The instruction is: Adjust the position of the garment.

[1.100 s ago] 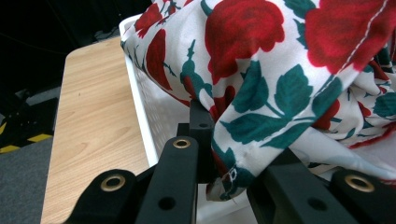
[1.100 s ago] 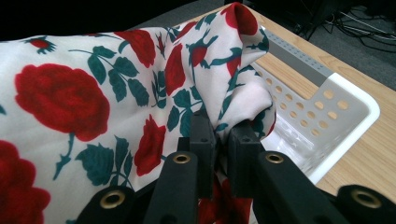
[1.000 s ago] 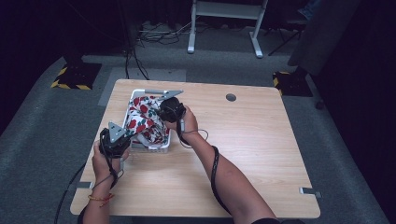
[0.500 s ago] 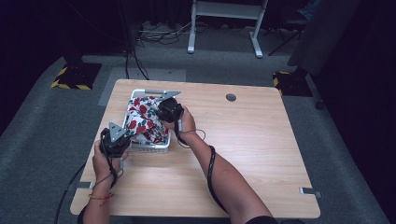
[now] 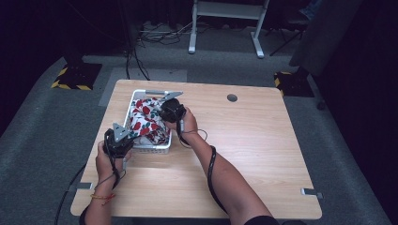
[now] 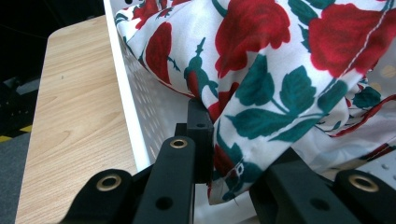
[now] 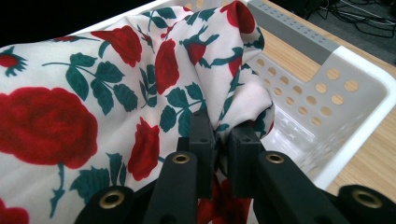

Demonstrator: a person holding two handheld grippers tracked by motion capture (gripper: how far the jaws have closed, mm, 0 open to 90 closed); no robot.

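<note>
The white cloth [image 5: 145,121] printed with red roses and green leaves lies bunched in the perforated white basket [image 5: 152,145] near the table [image 5: 263,150]'s far-left corner, pinched by the left claw [image 5: 123,139] and right claw [image 5: 165,110], with bare tabletop to the right.

We see a white cloth [image 5: 146,121] printed with red roses and green leaves, bunched up in a white perforated basket [image 5: 155,145] near the table's far left, its folds spilling over the basket's near rim.
</note>
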